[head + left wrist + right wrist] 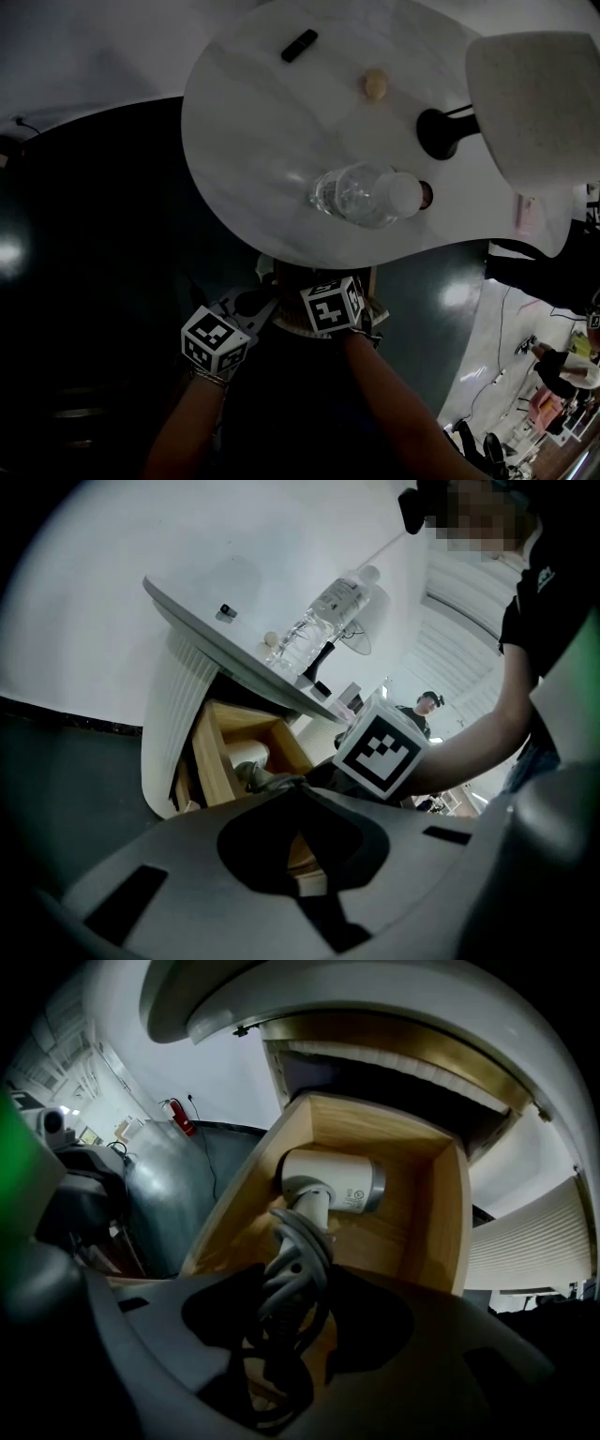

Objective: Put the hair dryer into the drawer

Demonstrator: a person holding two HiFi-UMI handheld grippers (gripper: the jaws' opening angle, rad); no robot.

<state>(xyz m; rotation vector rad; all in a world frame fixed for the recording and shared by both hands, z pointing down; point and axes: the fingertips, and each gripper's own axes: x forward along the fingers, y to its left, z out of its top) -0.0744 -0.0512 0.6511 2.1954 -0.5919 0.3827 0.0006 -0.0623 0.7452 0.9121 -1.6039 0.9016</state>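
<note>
Hair dryer [333, 1180] lies in the drawer [445, 1222], body just ahead of the right claw [291, 1335]. Cord-wrapped handle sits between its wide jaws, ungripped. Left claw [305, 860] narrow, looks pinched on drawer front. Looks like release step. Next: back right claw out clear of the cord.

I count one hair dryer [333, 1180], one wooden drawer [441, 1213], one white table [253, 122], one water bottle [361, 194], one lamp [525, 103], one small black object [299, 45], one small beige lump [375, 84].
</note>
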